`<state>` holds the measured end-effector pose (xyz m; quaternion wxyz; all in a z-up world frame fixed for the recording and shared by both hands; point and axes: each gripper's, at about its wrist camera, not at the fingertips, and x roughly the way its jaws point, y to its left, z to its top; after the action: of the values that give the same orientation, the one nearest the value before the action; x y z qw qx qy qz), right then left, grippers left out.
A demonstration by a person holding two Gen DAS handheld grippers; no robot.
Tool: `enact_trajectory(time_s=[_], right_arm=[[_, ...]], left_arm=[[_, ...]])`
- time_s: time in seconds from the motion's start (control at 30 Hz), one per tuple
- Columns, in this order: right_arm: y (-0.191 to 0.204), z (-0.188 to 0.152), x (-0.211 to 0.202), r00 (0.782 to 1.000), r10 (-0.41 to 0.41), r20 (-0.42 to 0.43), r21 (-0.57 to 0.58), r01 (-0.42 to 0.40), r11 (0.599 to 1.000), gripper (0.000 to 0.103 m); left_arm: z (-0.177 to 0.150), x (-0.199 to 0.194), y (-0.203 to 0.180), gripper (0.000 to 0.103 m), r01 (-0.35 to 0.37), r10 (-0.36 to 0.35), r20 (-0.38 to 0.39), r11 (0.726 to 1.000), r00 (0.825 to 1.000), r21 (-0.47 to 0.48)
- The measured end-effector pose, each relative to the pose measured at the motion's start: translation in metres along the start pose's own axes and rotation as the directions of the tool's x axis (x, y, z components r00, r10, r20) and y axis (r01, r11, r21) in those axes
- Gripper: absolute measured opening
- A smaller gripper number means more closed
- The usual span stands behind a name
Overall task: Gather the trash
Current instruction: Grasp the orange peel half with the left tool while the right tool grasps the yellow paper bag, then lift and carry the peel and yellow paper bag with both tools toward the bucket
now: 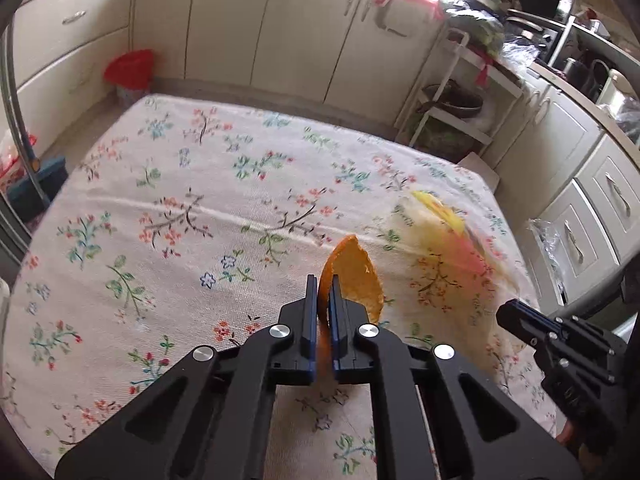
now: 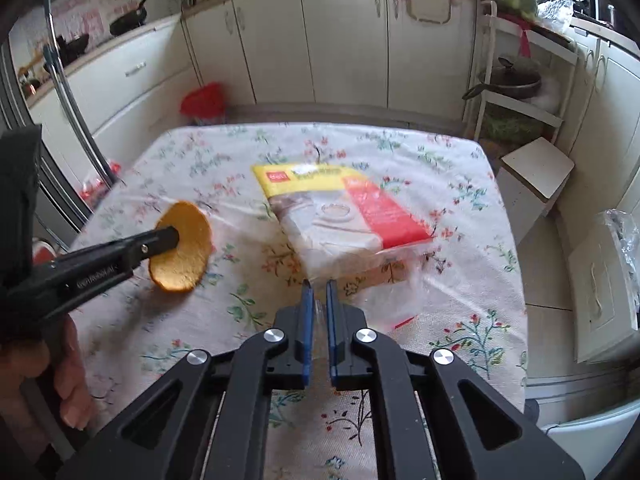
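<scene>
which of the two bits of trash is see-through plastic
The plastic bag, yellow and red print, pinched by the right hand-held gripper. The orange peel in the left hand-held gripper is opaque.

Tabletop (image 2: 460, 208) under woven cloth, coarse matt weave, printed flowers. Orange peel (image 2: 188, 256): pale inner side dull and pithy, rind edge brighter. Wrapper (image 2: 360, 204) of thin glossy plastic, clear part (image 2: 384, 300) crinkled and shiny. Left tongs (image 1: 322, 292) and right tongs (image 2: 317, 292) in matt black plastic, blue pads (image 2: 306, 308), bright polished metal pins (image 2: 274, 335). Cupboard doors (image 2: 344, 40) smooth, cream, faint sheen, metal handles.
</scene>
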<state>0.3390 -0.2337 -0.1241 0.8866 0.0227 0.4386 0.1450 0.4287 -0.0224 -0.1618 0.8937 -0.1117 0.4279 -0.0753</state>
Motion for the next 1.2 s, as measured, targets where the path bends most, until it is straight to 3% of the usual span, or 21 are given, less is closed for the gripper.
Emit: enact_trajectory(time_s=[0.23,0.3,0.33,0.37,0.43,0.73,0.8,0.87,0.9,0.93,0.97,1.2], right_arm=[[0.009,-0.003,-0.027,0.999,0.044,0.024,-0.024,-0.044,0.999,0.006],[0.014,-0.004,-0.025,0.999,0.050,-0.005,-0.040,-0.050,0.998,0.014],[0.017,-0.004,-0.023,0.999,0.049,-0.010,-0.050,-0.049,0.998,0.042],[0.022,-0.005,-0.021,1.000,0.022,0.001,-0.068,-0.022,0.997,0.077],[0.031,-0.004,-0.016,0.999,-0.031,0.038,-0.099,0.035,0.995,0.091],[0.027,0.007,0.067,0.986,-0.128,-0.105,-0.035,0.125,0.992,0.096],[0.029,0.009,0.065,0.988,-0.126,-0.094,-0.034,0.123,0.992,0.086],[0.026,0.011,0.060,0.987,-0.140,-0.076,-0.029,0.138,0.990,0.049],[0.022,0.012,0.057,0.986,-0.147,-0.072,-0.016,0.147,0.989,0.038],[0.017,0.012,0.056,0.986,-0.148,-0.071,-0.005,0.148,0.989,0.020],[0.011,0.010,0.054,0.988,-0.140,-0.069,0.012,0.141,0.990,0.013],[-0.001,0.004,0.014,0.998,-0.064,-0.018,0.071,0.065,0.995,0.006]], left_arm=[[-0.006,-0.037,-0.008,0.004,0.025,-0.028,0.062,0.998,0.998,0.053],[-0.011,-0.047,-0.003,0.004,0.035,-0.037,0.066,0.999,0.997,0.035],[-0.014,-0.051,0.000,0.004,0.035,-0.037,0.065,0.999,0.997,0.029],[-0.017,-0.054,0.002,0.004,0.034,-0.036,0.063,0.999,0.997,0.025],[-0.020,-0.059,0.006,0.004,0.036,-0.037,0.059,0.999,0.998,0.021],[-0.014,-0.068,0.021,0.004,0.053,-0.055,0.063,0.998,0.996,0.042],[-0.012,-0.070,0.022,0.004,0.050,-0.053,0.065,0.998,0.997,0.049],[-0.012,-0.073,0.023,0.004,0.048,-0.052,0.070,0.997,0.996,0.058],[-0.012,-0.073,0.022,0.004,0.048,-0.052,0.071,0.997,0.996,0.059],[-0.013,-0.074,0.022,0.004,0.050,-0.055,0.071,0.997,0.996,0.060],[-0.014,-0.074,0.020,0.004,0.052,-0.056,0.070,0.997,0.996,0.064],[-0.022,-0.083,-0.002,0.004,0.053,-0.065,0.092,0.991,0.994,0.124]])
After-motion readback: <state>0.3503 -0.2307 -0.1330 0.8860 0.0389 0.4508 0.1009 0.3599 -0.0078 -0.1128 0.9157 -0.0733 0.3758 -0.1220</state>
